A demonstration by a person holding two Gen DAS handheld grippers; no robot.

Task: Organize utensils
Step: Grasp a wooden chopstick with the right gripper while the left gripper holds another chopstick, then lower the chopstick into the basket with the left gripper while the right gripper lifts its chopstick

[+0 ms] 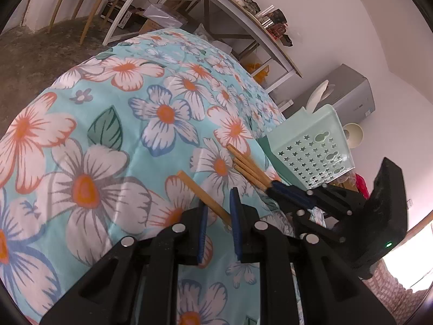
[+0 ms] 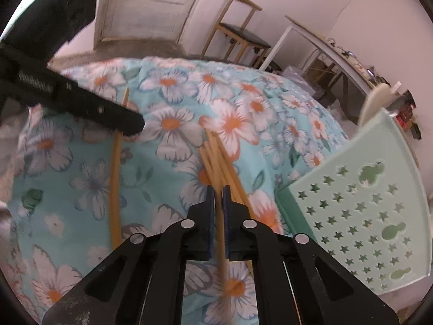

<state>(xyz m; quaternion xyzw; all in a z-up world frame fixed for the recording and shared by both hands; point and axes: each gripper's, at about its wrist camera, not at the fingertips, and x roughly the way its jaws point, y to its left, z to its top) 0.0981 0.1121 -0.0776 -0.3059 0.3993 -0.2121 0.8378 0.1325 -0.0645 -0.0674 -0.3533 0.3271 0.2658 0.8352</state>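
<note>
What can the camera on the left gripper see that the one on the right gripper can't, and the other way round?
Only the left wrist view shows the grey cabinet behind the basket and the right gripper shut on the bunch of chopsticks. Only the right wrist view shows the white door and the single chopstick's full length. Both show the floral cloth, the mint green basket and the wooden chair.
</note>
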